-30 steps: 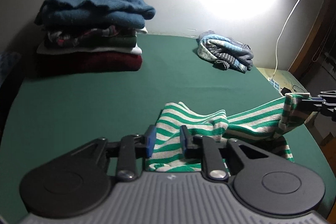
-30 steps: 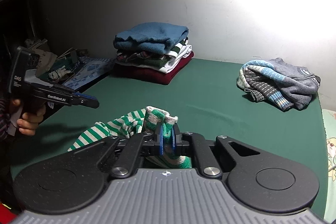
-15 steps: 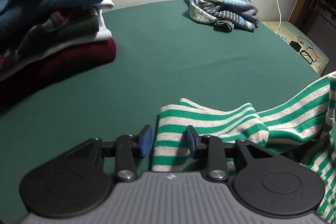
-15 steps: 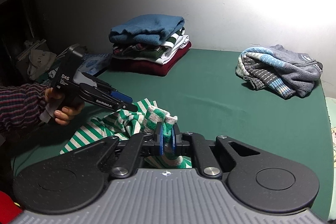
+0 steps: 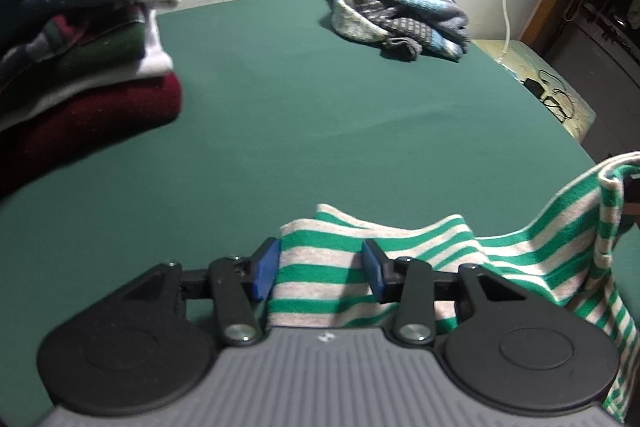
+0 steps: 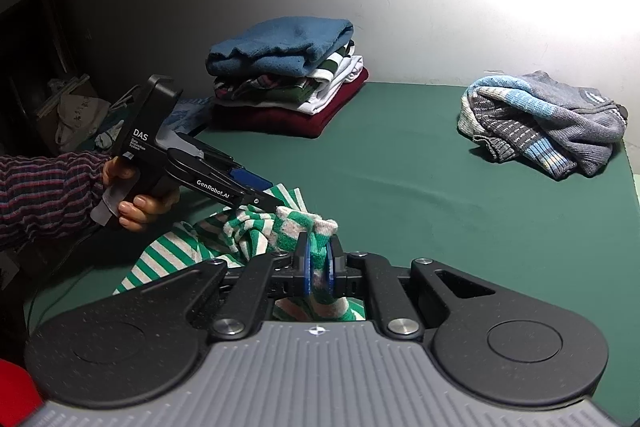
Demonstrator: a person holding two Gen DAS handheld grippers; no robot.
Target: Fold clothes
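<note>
Currently: green table [image 5: 320, 99]; striped shirt [image 5: 320, 275] near its front edge, mid-fold. Left gripper [image 5: 320, 269], jaws just opening, shirt loose between; right gripper [image 6: 318, 263] clamps a corner. Next: regrip, likely.

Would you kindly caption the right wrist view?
Right gripper pinches the striped shirt; left gripper opens over it.

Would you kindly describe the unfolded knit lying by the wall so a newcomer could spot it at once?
Start at the green table and follow its far edge along the white wall, away from the neat stack of folded clothes. There lies a crumpled grey and light-blue knit sweater, alone, the only bunched-up garment with grey and pale-blue bands.
</note>
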